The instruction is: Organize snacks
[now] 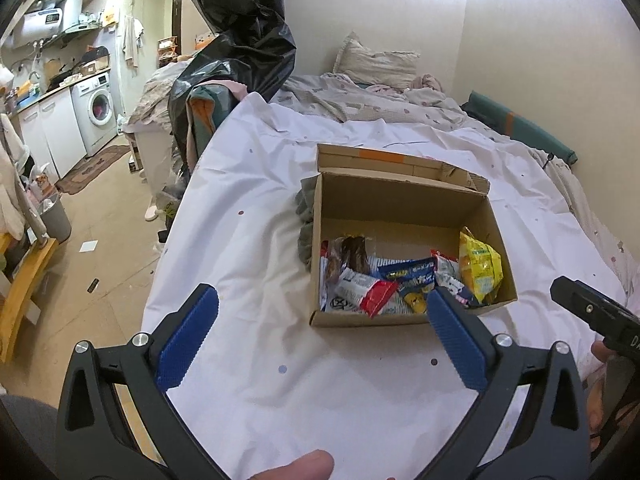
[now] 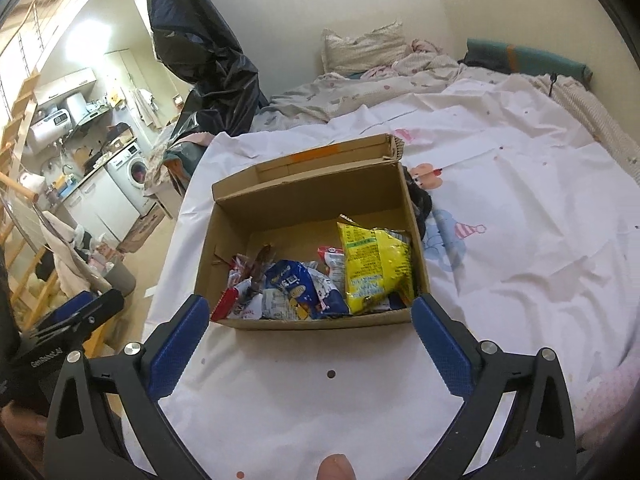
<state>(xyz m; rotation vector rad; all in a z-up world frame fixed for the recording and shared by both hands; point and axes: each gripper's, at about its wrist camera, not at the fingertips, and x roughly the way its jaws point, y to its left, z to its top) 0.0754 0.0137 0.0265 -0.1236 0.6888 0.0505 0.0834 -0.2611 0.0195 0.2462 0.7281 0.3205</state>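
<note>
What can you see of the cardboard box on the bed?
The cardboard box is plain brown corrugated card, open-topped, its lid flap folded back and bearing an orange strip. It sits flat on the white sheet. Snack packets lie piled toward its near side: a yellow bag leaning at the right wall, a blue packet, a red-and-white one. A dark cloth touches its left side. Neither hand-held gripper touches it.
</note>
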